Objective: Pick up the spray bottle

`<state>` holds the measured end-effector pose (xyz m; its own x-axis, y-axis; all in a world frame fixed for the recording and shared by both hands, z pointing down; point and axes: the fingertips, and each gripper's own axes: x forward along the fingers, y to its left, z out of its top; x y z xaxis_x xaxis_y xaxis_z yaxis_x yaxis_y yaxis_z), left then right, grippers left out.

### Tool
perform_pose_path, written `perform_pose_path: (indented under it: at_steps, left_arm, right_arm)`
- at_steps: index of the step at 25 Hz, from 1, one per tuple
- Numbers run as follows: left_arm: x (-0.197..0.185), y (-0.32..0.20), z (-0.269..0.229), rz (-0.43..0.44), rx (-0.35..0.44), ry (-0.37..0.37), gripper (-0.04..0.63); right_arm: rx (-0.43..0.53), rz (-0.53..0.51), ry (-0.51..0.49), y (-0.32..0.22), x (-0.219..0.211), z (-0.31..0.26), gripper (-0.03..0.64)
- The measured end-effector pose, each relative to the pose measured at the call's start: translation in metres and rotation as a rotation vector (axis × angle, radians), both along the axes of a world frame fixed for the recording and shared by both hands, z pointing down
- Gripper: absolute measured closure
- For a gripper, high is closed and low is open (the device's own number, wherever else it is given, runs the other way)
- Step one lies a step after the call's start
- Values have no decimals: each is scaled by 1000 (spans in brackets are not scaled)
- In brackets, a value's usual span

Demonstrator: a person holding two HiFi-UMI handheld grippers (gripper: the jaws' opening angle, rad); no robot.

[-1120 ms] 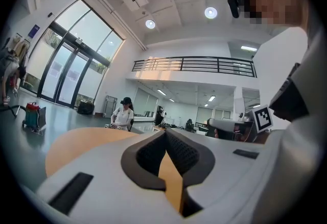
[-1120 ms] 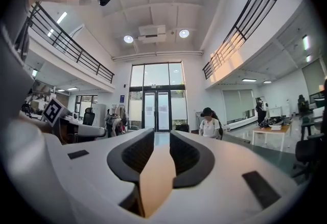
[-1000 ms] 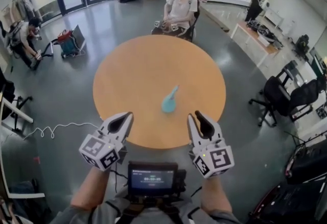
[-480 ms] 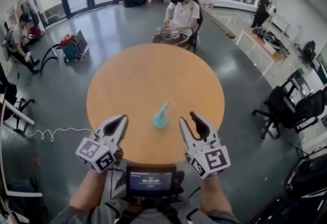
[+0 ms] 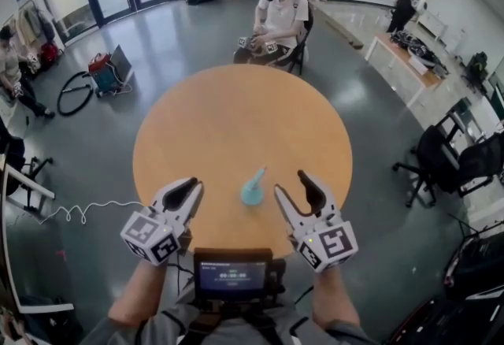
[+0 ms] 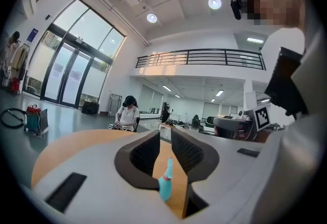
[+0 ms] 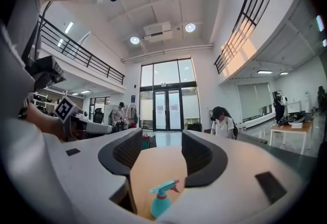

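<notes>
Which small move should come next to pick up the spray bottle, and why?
Probably ease the right tool a little toward the spray bottle, until the bottle's body sits between the jaws. The bottle stands upright on the round table, close beside that tool but untouched. The tool's jaws have just been opening and stand apart, with nothing gripped.
</notes>
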<state>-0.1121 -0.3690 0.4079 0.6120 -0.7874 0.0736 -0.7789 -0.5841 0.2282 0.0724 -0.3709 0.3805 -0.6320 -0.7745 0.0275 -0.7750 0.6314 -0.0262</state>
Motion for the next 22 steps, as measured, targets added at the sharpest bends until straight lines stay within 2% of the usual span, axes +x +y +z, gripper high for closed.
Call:
perform_pose_path:
  at_steps: [3, 5, 6, 9, 13, 18, 22]
  left_arm:
    - [-16, -16, 4, -14, -6, -5, 500]
    - [-24, -24, 10, -16, -7, -4, 494]
    - [-27, -27, 16, -10, -17, 5, 482]
    - [-27, -33, 43, 11, -77, 24, 462]
    - [-24, -39, 77, 17, -124, -10, 462]
    - [-31, -46, 109, -1, -170, 12, 462]
    - [-39, -48, 137, -38, -217, 13, 459]
  right_arm:
    - [-27, 12, 10, -6, -5, 13, 383]
    - [-42, 5, 39, -9, -12, 25, 352]
    - [-47, -8, 61, -10, -16, 33, 320]
    - [-72, -29, 113, -13, -22, 58, 298]
    - [-139, -18, 117, -18, -17, 90, 282]
    - [-183, -46, 108, -18, -22, 121, 252]
    - [-237, -37, 145, -16, -22, 154, 241]
